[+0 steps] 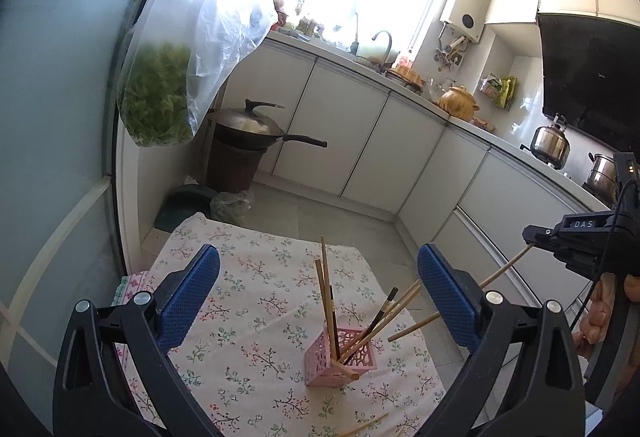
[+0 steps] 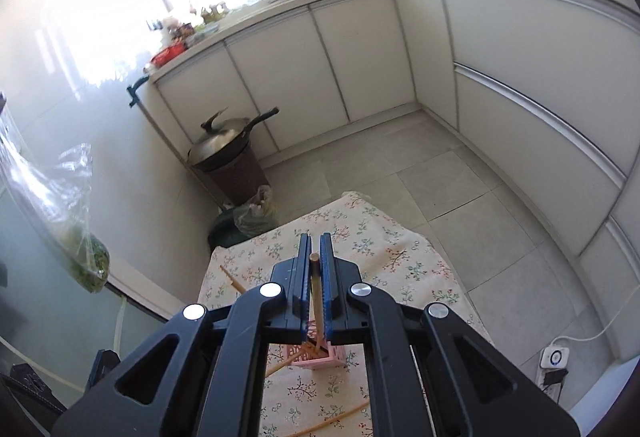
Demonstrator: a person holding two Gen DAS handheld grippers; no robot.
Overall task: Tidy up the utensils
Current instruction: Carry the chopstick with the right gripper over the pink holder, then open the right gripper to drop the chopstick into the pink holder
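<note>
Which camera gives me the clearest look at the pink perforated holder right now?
The left wrist view: the pink perforated plastic chopstick holder stands unobstructed on the floral tablecloth, chopsticks leaning inside. The right wrist view shows only a sliver of it beneath the right tool.

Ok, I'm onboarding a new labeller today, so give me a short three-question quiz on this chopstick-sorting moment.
1. True or false: the right gripper is shut on a chopstick.
2. Multiple choice: the left gripper is A) open and holding nothing, B) shut on the pink holder, C) shut on a spoon.
3. Fill in: a loose chopstick lies on the floral ____ in front of the pink holder.

Key: 1 true. 2 A. 3 tablecloth.
</note>
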